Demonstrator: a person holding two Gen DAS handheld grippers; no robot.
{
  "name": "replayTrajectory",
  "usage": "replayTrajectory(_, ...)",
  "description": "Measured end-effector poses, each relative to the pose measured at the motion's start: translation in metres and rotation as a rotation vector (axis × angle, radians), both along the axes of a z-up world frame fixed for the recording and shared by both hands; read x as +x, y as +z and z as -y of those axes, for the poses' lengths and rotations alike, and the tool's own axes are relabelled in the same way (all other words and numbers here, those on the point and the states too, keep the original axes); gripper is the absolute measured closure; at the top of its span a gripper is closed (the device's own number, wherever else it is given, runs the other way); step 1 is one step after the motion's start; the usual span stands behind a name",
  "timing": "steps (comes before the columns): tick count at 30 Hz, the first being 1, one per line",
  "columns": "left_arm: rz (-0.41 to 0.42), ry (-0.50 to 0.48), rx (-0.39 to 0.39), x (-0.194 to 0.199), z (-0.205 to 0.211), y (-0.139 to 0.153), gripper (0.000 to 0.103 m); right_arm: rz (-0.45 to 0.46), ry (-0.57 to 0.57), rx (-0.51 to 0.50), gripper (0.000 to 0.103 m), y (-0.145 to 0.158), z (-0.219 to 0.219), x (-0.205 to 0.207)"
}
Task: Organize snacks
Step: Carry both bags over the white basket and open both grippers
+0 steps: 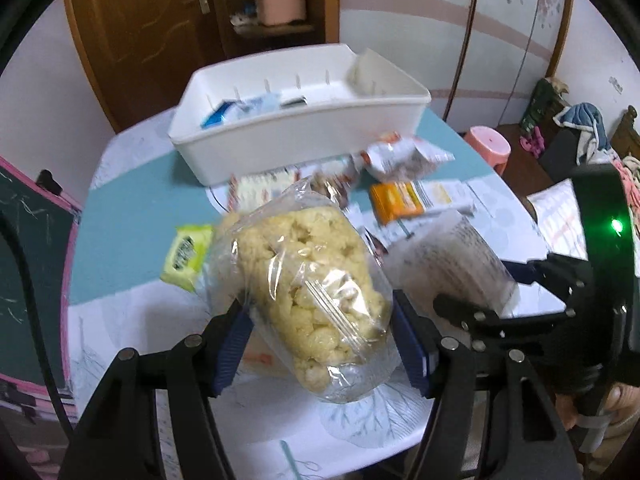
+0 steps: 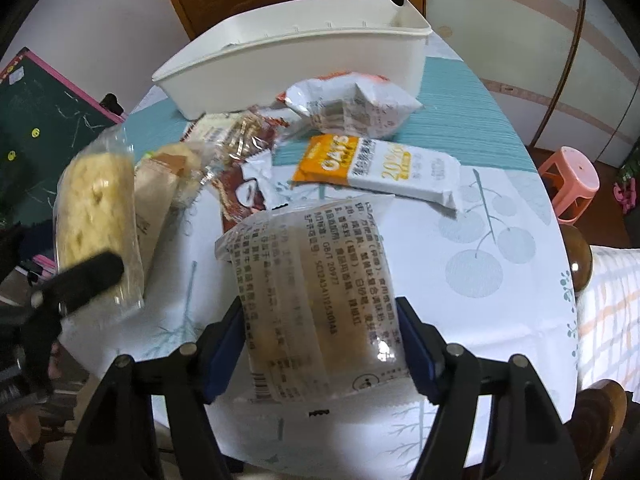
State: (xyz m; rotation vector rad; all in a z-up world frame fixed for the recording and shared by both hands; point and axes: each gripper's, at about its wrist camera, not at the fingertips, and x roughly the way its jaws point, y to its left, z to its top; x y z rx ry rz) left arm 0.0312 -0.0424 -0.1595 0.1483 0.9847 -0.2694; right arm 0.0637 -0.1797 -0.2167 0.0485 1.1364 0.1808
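Note:
My left gripper (image 1: 320,344) is shut on a clear bag of pale yellow puffed rice cake (image 1: 308,280) and holds it above the table; the same bag shows at the left of the right wrist view (image 2: 96,224). My right gripper (image 2: 320,344) is shut on a translucent printed snack packet (image 2: 316,300), also seen in the left wrist view (image 1: 456,260). A white storage bin (image 1: 304,120) stands at the table's far side with a few packets inside; it also shows in the right wrist view (image 2: 296,64).
Loose snacks lie between me and the bin: an orange-and-white oats bar (image 2: 376,168), a white crumpled packet (image 2: 352,108), a brown wrapper (image 2: 244,188) and a yellow-green packet (image 1: 186,252). A pink stool (image 2: 568,180) stands right of the round table (image 2: 500,240). A chalkboard (image 2: 44,120) stands left.

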Motion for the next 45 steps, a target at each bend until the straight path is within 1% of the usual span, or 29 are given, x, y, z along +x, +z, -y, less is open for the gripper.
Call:
replayTrajectory(4, 0.06, 0.01, 0.02, 0.013, -0.01, 0.024, 0.038, 0.056, 0.023, 0.01, 0.032, 0.025, -0.004, 0.006)
replayTrajectory(7, 0.116, 0.014, 0.05, 0.029, -0.015, 0.045, 0.038, 0.115, 0.03, 0.023, 0.032, 0.053, -0.004, 0.016)
replayTrajectory(9, 0.155, 0.018, 0.071, 0.041, -0.016, 0.059, 0.038, 0.161, 0.03, 0.02, 0.032, 0.074, -0.003, 0.025)
replayTrajectory(12, 0.205, 0.023, 0.091, 0.065, -0.017, 0.084, 0.038, 0.229, 0.021, -0.015, 0.031, 0.103, -0.001, 0.042)
replayTrajectory(17, 0.29, 0.036, 0.125, 0.107, -0.017, 0.124, 0.038, 0.299, -0.027, -0.039, 0.031, 0.146, 0.009, 0.08)
replayTrajectory(20, 0.309, 0.042, 0.134, 0.132, -0.014, 0.143, 0.037, 0.328, -0.057, -0.027, 0.031, 0.169, 0.012, 0.101)
replayTrajectory(24, 0.301, 0.042, 0.154, 0.165, -0.007, 0.163, 0.037, 0.359, -0.081, 0.003, 0.031, 0.197, 0.015, 0.124)
replayTrajectory(29, 0.33, 0.049, 0.183, 0.195, 0.002, 0.179, 0.037, 0.42, -0.098, 0.025, 0.03, 0.228, 0.01, 0.15)
replayTrajectory(32, 0.331, 0.052, 0.193, 0.21, 0.008, 0.18, 0.037, 0.438, -0.098, 0.031, 0.03, 0.235, 0.005, 0.163)
replayTrajectory(36, 0.314, 0.056, 0.206, 0.233, 0.015, 0.17, 0.037, 0.443, -0.102, 0.014, 0.029, 0.232, 0.001, 0.183)
replayTrajectory(39, 0.29, 0.059, 0.209, 0.248, 0.019, 0.155, 0.037, 0.416, -0.121, -0.028, 0.029, 0.218, -0.001, 0.2)
replayTrajectory(45, 0.242, 0.069, 0.195, 0.271, 0.018, 0.124, 0.037, 0.316, -0.144, -0.05, 0.028, 0.18, 0.002, 0.234)
